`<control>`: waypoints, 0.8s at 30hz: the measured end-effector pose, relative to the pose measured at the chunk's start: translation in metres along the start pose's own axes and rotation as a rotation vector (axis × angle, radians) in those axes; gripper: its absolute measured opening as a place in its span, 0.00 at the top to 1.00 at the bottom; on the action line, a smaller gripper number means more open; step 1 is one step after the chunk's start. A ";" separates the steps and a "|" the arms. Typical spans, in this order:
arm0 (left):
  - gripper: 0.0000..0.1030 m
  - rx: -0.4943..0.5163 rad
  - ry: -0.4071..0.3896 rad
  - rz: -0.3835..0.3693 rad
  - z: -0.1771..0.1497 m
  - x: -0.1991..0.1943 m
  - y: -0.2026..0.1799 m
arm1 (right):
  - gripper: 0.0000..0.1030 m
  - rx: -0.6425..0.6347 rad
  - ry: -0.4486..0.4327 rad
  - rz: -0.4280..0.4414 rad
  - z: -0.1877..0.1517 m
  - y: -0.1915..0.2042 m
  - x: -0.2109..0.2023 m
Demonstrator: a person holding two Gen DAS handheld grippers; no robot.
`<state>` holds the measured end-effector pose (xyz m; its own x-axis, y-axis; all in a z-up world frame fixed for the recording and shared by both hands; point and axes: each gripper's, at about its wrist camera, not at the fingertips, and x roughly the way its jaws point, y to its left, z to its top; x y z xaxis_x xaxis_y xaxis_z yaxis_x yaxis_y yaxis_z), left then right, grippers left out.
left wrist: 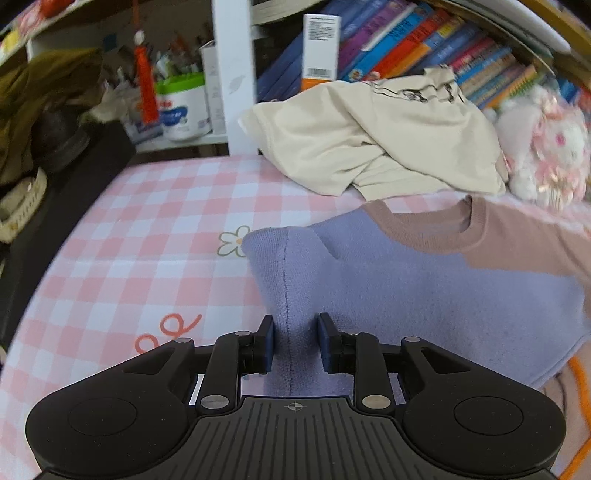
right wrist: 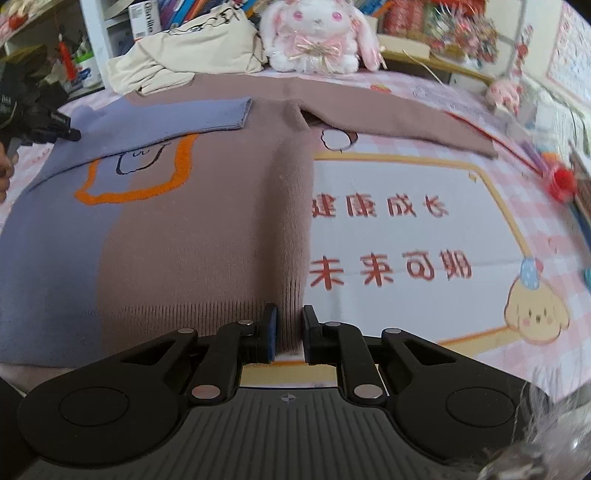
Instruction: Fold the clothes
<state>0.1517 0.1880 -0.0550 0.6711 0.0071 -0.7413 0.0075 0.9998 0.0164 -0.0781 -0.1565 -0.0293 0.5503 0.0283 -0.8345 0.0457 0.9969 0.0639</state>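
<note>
Pink checked bedsheet [left wrist: 155,236] before a crowded white bookshelf [left wrist: 236,74]

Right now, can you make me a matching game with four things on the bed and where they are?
Things:
1 bunny toy
2 cream shirt
3 left gripper
4 right gripper

Places:
A clamped on the sweater's brown hem
B crumpled against the bookshelf
C sitting upright beyond the sweater
D clamped on purple knit

Pairs: 1-C, 2-B, 3-D, 4-A

Left wrist view: low over the bed [left wrist: 147,229], close behind the left tongs [left wrist: 295,339], facing the bookshelf [left wrist: 424,40]. Right wrist view: equally low and close, facing the plush rabbit [right wrist: 317,33]. Shared: sweater [right wrist: 192,236], cream shirt [left wrist: 369,136].
</note>
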 end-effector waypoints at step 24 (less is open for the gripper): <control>0.11 -0.033 -0.011 0.079 -0.078 -0.104 -0.081 | 0.34 0.062 -0.124 0.046 0.085 -0.130 0.014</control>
<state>0.0236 0.1077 -0.0319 0.6771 0.0860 -0.7308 -0.0700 0.9962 0.0523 -0.0053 -0.2921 -0.0029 0.6520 0.0605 -0.7558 0.0678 0.9882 0.1375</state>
